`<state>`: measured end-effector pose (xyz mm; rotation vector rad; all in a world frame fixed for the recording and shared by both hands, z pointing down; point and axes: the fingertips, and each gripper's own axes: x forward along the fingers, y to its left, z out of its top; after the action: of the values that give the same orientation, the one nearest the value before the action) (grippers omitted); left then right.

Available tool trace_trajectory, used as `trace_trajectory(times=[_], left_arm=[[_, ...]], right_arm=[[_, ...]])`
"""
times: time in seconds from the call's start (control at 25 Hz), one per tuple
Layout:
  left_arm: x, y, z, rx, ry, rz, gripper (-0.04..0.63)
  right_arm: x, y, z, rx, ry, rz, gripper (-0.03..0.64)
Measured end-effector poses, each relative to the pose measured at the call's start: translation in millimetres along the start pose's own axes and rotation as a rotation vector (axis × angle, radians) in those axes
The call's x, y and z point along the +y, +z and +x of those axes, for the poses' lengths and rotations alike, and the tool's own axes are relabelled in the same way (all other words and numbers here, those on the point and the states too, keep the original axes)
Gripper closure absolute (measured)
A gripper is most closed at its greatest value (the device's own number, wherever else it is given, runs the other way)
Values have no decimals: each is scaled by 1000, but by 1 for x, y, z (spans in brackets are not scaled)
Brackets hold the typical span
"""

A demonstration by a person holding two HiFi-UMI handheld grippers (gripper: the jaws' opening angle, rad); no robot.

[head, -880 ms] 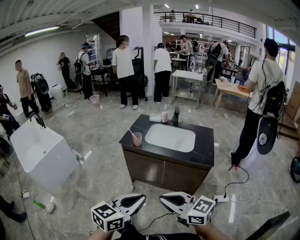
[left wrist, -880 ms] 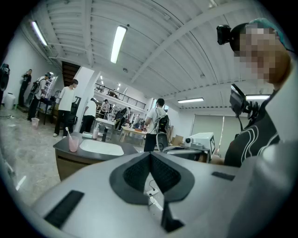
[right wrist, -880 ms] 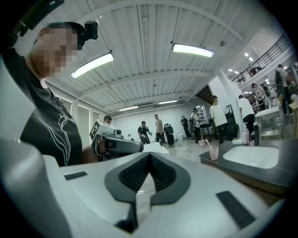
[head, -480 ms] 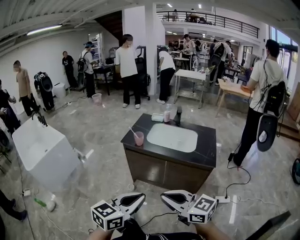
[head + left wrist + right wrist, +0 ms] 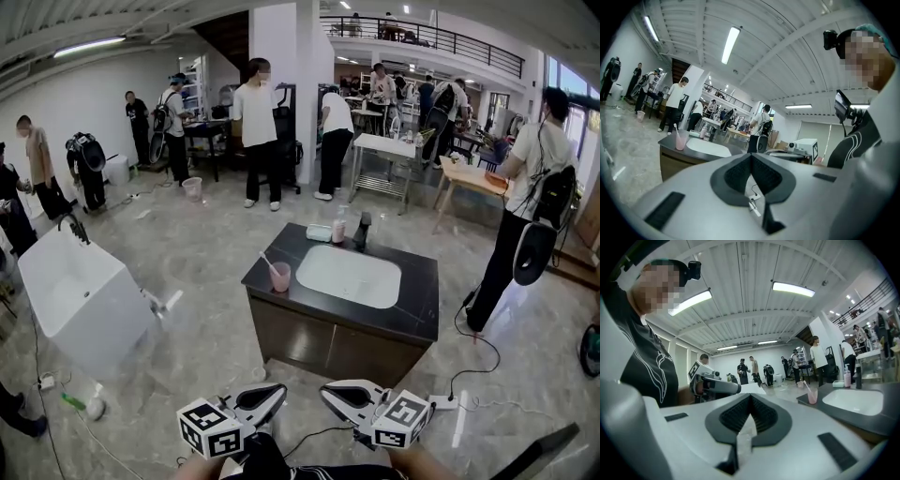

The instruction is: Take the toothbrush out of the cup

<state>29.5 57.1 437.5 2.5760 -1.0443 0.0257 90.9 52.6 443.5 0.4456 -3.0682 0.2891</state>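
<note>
Toothbrush (image 5: 265, 260) stands tilted in the translucent pink cup (image 5: 279, 277) at the left edge of the surface (image 5: 412, 314). Grey marbled floor (image 5: 206, 281) surrounds that surface, a glossy black slab on a brown cabinet (image 5: 319, 342), with a white rounded-rectangular basin (image 5: 349, 276) set into it. Left hand-held gripper (image 5: 267, 398) and right hand-held gripper (image 5: 342, 398) are well short of the surface, both clenched and empty.

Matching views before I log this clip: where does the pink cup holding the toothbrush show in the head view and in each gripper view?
Head view: pink cup near the picture's centre, at the left end of the dark counter, left of the white basin.
Left gripper view: left of centre, left of the basin.
Right gripper view: right of centre, left of the basin.
Shared landmark: the white basin.
</note>
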Motion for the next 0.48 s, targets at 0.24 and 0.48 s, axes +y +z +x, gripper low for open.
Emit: trace_trajectory(times=[0.24,0.48], left_arm=[[32,3,12,7,-8,-26,592],[74,18,24,27,-20,-48,592]], right_arm=[[-23,-6,23,17,20,42,611],[-58,2,51,16,-22,74,611]])
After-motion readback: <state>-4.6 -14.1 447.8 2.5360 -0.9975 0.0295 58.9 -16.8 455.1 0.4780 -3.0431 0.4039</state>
